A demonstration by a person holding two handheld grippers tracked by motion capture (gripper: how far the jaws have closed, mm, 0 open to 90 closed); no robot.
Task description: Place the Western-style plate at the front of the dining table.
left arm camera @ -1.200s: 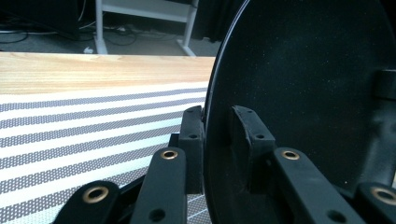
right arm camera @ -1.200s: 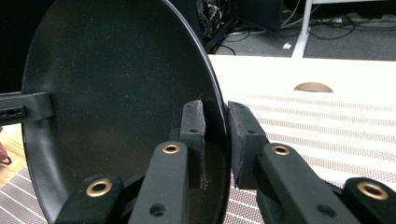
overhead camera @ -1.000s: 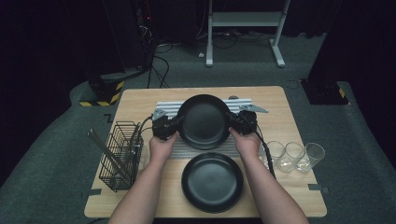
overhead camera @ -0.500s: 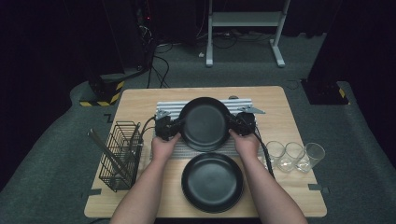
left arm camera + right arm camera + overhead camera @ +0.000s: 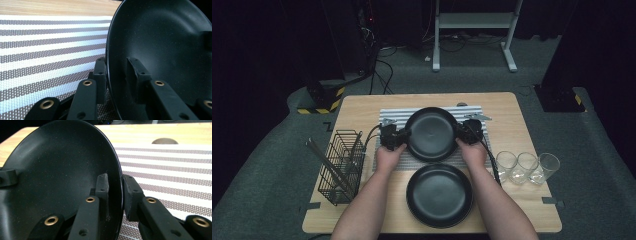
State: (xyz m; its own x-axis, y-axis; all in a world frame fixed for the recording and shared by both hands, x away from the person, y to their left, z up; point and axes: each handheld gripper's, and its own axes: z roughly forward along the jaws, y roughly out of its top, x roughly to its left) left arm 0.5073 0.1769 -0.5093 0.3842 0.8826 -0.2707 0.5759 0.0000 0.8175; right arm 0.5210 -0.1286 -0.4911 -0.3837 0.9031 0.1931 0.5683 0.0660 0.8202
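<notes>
The person is lowering a black plate (image 5: 432, 134) onto the striped placemat (image 5: 392, 114), so the set-down step is looking nearly finished. The left claw (image 5: 404, 137) is sitting at the plate's 9 o'clock and the right claw (image 5: 460, 132) at its 3 o'clock. The right claw is pinching the rim tight between its pads. The left claw has the rim between its pads, but the inner pad (image 5: 135, 72) is seeming to stand slightly off, so I cannot tell whether it is gripping. Next, both claws are going to need widening and drawing outward. A second black plate (image 5: 439, 195) is lying at 6 o'clock on the surface (image 5: 362, 107)
</notes>
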